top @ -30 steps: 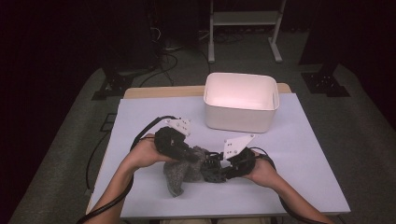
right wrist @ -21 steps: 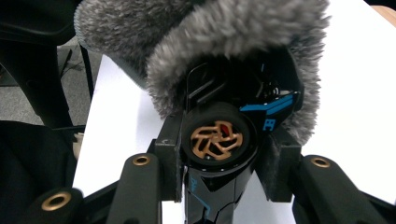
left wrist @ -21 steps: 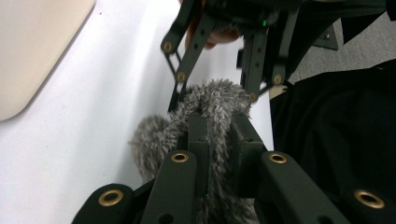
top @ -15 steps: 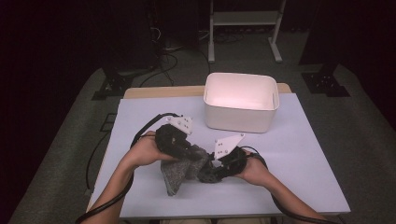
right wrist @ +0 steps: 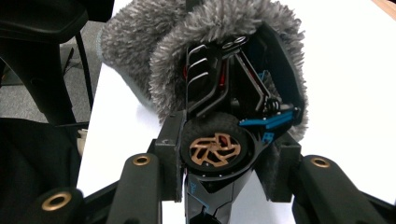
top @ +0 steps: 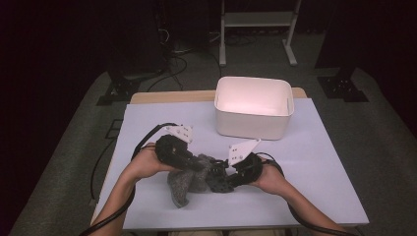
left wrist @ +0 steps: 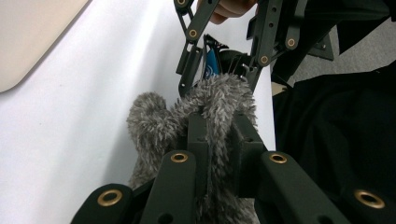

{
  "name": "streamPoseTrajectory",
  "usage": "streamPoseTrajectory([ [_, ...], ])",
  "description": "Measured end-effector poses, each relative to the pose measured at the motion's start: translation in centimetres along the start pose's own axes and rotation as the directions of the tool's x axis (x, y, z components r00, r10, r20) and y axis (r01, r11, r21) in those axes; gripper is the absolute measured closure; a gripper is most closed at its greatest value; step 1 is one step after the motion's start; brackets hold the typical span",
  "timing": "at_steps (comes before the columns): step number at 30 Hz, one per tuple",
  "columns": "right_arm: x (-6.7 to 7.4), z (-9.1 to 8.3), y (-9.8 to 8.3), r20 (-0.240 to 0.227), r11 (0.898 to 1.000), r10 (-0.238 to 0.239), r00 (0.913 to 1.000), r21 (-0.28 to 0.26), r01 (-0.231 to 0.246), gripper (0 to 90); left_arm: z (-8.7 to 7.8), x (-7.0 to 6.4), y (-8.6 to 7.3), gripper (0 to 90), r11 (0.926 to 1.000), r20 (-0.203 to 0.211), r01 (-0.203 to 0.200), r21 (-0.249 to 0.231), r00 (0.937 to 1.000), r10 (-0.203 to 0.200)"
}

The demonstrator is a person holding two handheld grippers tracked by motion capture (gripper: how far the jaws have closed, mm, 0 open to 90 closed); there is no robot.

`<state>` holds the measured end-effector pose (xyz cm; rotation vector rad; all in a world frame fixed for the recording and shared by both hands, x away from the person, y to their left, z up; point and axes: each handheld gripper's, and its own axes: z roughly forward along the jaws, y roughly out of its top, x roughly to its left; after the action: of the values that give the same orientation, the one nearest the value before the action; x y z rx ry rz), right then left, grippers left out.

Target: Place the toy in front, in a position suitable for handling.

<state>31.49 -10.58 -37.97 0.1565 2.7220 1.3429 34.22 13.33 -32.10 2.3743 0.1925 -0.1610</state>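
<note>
— Two grippers on one toy car [right wrist: 224,140]?
— Yes. Right gripper [right wrist: 217,154] clamps its wheel end above the table [top: 319,162], steadying it; left gripper [left wrist: 219,140] pinches the grey fuzzy cover [left wrist: 205,102] shut, seemingly to work it along the car.

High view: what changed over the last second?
Little. The right gripper, shut on the black toy car, edged slightly left toward the left gripper, so the car sits deeper in the grey fuzzy pouch. The left gripper stays shut on the pouch's edge. White bin unmoved.
</note>
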Motion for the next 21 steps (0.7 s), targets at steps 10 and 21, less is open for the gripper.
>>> streamPoseTrajectory([
  [10,-0.7,2.1,1.9,-0.015,0.999,-0.016,0.9998,-0.031,0.016,56.8,-2.0,-0.3,0.0,80.8,0.9999,-0.067,-0.004,0.015,0.9977,0.005],
  [21,-0.8,0.7,2.6,-0.003,0.999,-0.022,0.9998,0.032,0.022,50.5,-0.4,-0.4,1.4,80.8,0.9995,-0.016,-0.033,-0.002,0.9993,0.033],
])
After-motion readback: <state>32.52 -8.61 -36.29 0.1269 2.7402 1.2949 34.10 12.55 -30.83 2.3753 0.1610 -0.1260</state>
